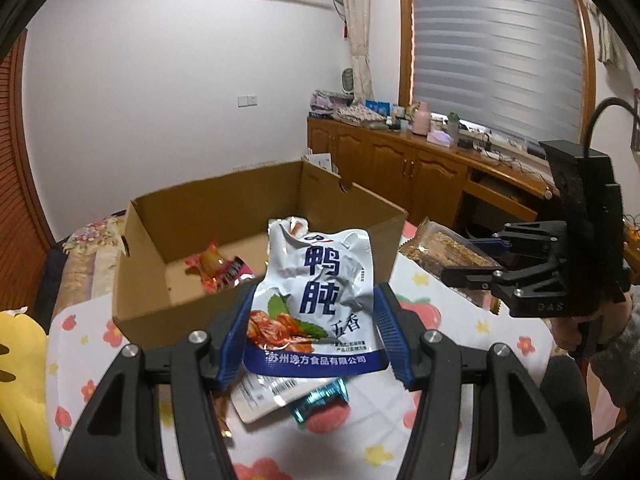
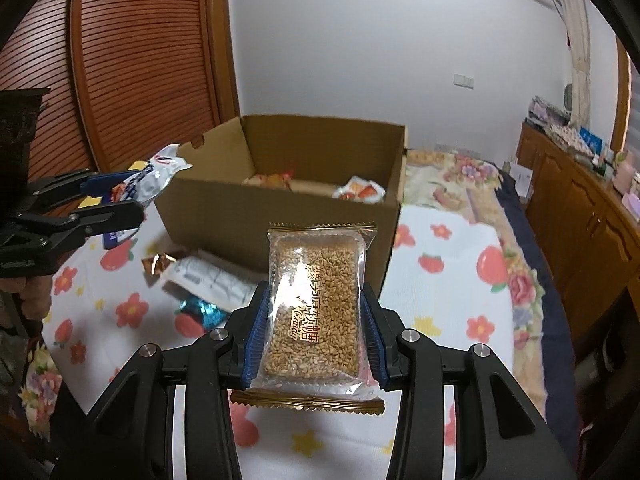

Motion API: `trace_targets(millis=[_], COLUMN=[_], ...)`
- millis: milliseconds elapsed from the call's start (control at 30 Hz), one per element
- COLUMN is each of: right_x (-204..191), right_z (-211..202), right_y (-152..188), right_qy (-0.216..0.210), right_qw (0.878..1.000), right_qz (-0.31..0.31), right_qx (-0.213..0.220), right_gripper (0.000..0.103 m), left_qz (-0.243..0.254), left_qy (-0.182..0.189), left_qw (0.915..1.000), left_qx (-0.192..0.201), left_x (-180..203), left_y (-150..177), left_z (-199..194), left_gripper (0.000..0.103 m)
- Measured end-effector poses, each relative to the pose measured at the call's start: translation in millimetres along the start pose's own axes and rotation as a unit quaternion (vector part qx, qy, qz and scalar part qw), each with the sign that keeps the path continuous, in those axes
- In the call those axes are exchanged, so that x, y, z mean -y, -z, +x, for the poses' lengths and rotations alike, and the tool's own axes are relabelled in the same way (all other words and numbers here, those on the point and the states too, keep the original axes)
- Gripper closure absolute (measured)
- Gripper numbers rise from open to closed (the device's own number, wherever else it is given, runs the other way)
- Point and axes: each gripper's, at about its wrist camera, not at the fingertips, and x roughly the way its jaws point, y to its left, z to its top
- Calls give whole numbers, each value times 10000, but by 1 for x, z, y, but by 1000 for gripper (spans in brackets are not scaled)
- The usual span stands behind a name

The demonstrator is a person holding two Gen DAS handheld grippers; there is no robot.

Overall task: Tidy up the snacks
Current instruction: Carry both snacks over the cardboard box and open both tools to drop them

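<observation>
My left gripper (image 1: 314,332) is shut on a white and blue duck snack pouch (image 1: 316,292), held above the bed in front of an open cardboard box (image 1: 160,312). My right gripper (image 2: 314,328) is shut on a clear sesame candy bar packet (image 2: 316,304), also in front of the box (image 2: 280,216). The box holds a pink wrapped snack (image 1: 218,268) and, in the right wrist view, a white and red packet (image 2: 360,192). The right gripper (image 1: 476,276) with its sesame packet (image 1: 448,252) shows in the left wrist view. The left gripper (image 2: 116,204) shows in the right wrist view.
A white pouch (image 1: 272,396), a teal candy (image 1: 320,400) and a gold wrapper (image 2: 158,262) lie on the flowered bedsheet (image 2: 440,280) before the box. A wooden cabinet (image 1: 420,168) stands at the right, a wooden wardrobe (image 2: 132,60) at the left. A yellow object (image 1: 20,360) lies left.
</observation>
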Motion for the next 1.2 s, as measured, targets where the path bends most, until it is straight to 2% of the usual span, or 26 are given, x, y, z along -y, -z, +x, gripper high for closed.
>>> trace_targets(millis=[533, 833, 1200], right_x=[-9, -14, -18], right_z=[10, 35, 79], right_y=[-73, -95, -119], right_qy=[26, 136, -35], right_qw=[9987, 9969, 9964], right_qz=[-343, -667, -774], right_qx=[376, 404, 342], right_gripper=[61, 60, 60], left_qz=[-223, -379, -535], left_qy=[-210, -420, -647], left_qw=[9991, 9979, 9958], left_qx=[310, 306, 366], left_x=[-51, -80, -103], left_y=[-41, -47, -52], left_z=[25, 49, 77], left_gripper=[46, 45, 45])
